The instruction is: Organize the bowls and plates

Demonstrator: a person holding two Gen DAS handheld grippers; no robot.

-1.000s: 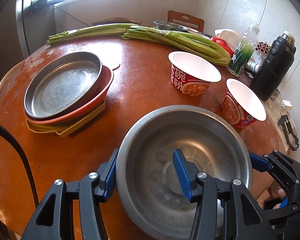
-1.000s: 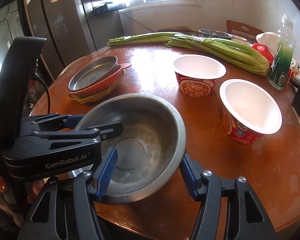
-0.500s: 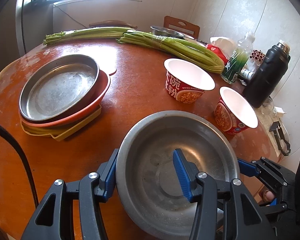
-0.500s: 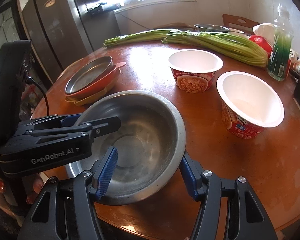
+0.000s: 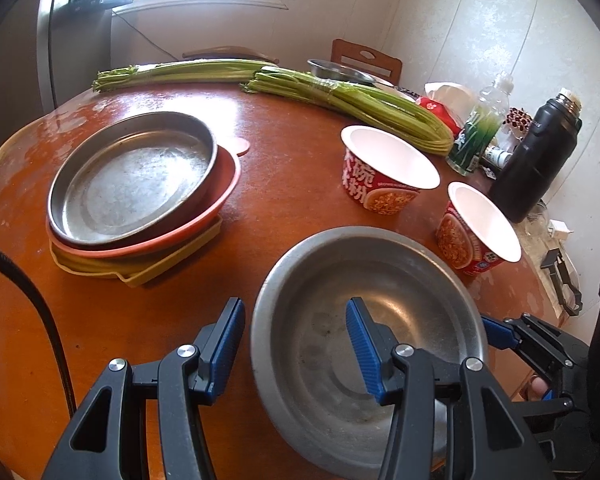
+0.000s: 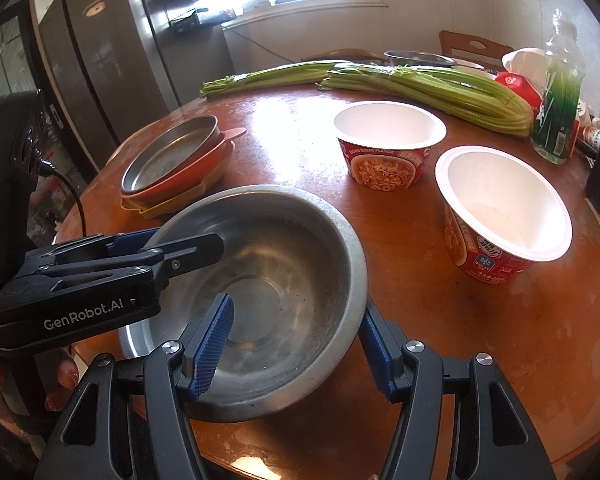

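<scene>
A dull metal bowl (image 5: 380, 312) (image 6: 284, 248) sits upright near the front edge of the round brown table (image 5: 300, 152). My left gripper (image 5: 294, 308) (image 6: 180, 240) straddles its left rim, one pad inside and one outside with a sliver of table showing, so it is open. My right gripper (image 6: 296, 306) straddles the right rim; its outer pad lies against the wall and its inner pad stands free, also open. At the left, a metal plate (image 5: 132, 176) is stacked on an orange plate (image 5: 216, 216) and a yellow tray (image 5: 168, 264). Two empty red-and-white paper bowls (image 6: 388, 128) (image 6: 500, 204) stand to the right.
Two bunches of green stalks (image 5: 340, 96) lie across the far side, with another metal bowl (image 5: 340, 70) behind them. A green bottle (image 5: 480, 132) and a black flask (image 5: 536, 156) stand at the right edge. A fridge (image 6: 100, 60) is at the left. A person's fingers (image 6: 64, 372) hold the left gripper.
The left wrist view has tipped up slightly and the bowl sits a little farther from it, with a thin gap now beside the outer pad. The right gripper and the bowl have not moved.
</scene>
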